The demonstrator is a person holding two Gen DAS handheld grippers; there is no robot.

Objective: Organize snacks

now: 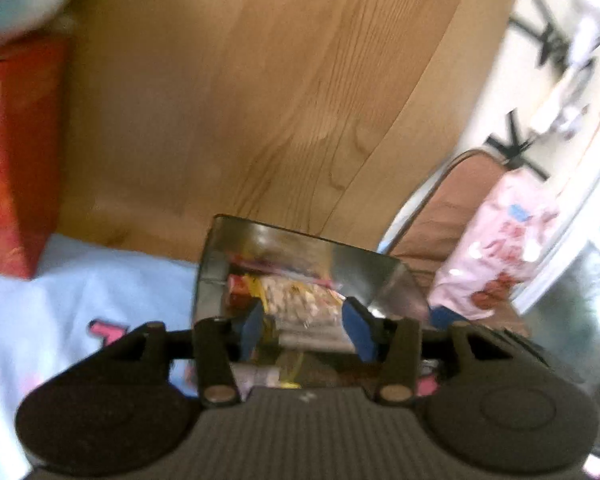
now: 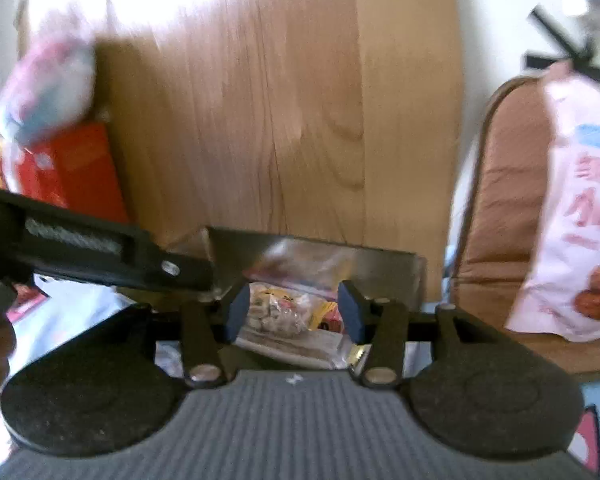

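Both my left tongs (image 1: 306, 330) and right tongs (image 2: 294, 312) hang part open, empty, over the shiny snack tin (image 1: 364, 272); next I'd pick one packet.

This reads as a home, a lived-in room and no shop or lab. A wood-grain panel (image 1: 268, 92) stands upright behind everything, like furniture. Below it lies a pale blue cloth (image 1: 100, 292) with pink print, creased like bedding. At the cloth's left edge stands a red box (image 1: 16, 160), a soft pastel bundle (image 2: 48, 80) on top. To the right, a brown cushion (image 2: 508, 184) props a pink bag (image 2: 580, 220) of snacks. Beyond, a white wall (image 1: 496, 92) with dark decals, all blurred.
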